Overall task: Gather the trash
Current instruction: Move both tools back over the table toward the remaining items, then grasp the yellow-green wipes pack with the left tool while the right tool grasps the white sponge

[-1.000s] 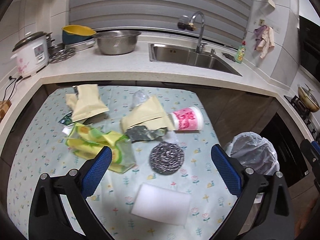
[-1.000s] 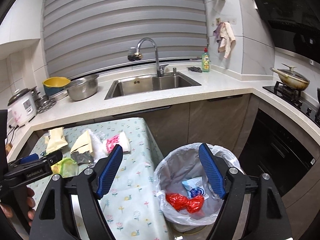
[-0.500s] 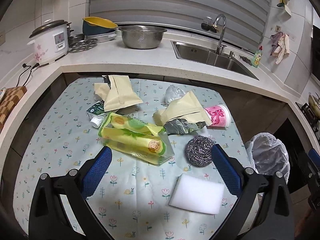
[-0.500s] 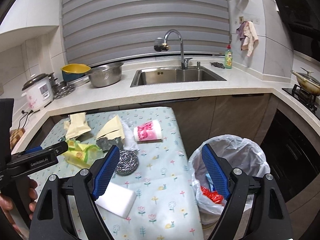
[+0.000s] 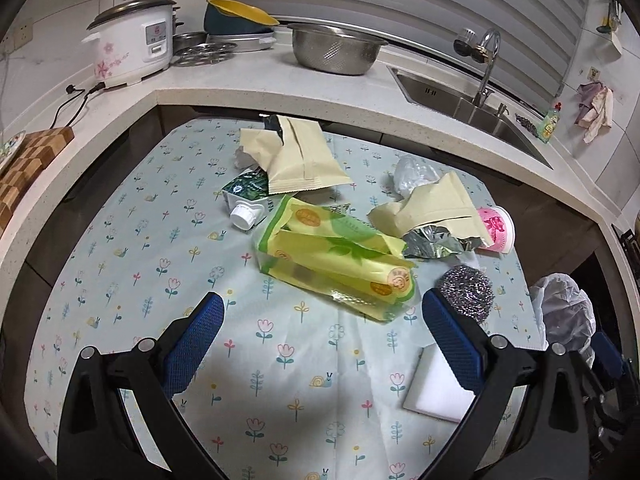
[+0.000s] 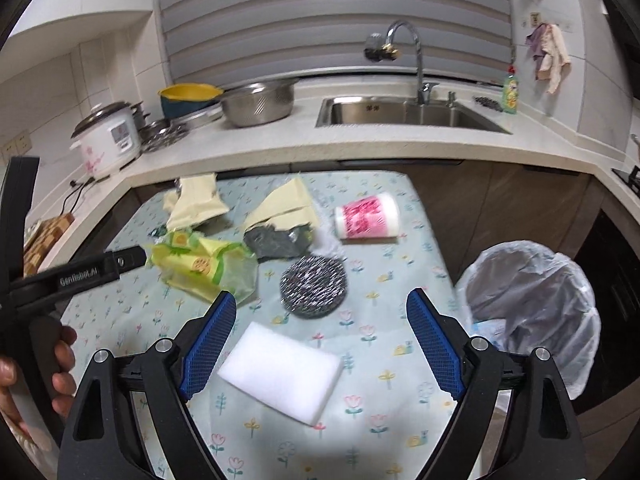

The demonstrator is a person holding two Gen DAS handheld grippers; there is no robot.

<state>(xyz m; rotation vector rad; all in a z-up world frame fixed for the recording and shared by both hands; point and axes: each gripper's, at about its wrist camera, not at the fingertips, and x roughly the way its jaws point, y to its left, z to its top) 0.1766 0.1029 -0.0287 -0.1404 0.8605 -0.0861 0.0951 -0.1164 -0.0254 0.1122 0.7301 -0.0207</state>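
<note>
Crinkled yellow wrapper, wiry steel scourer, both hand-held grippers empty, right's jaws opening

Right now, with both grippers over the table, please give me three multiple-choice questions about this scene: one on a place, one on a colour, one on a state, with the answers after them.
1. Where does the white sponge block lie?
A. in the sink
B. on the floral tablecloth, nearer the camera than the steel wool scrubber
C. inside the bin bag

2. What colour is the print on the white paper cup lying on its side?
A. pink
B. green
C. black

3. How do the jaws of the right gripper stand?
A. shut on the sponge
B. shut on nothing
C. apart and opening, holding nothing

Answers: 1 B, the sponge rests on the cloth in front of the scrubber. 2 A, pink marks cover the cup's side. 3 C, both blue pads stand clear of everything, with the sponge seen below between them.
</note>
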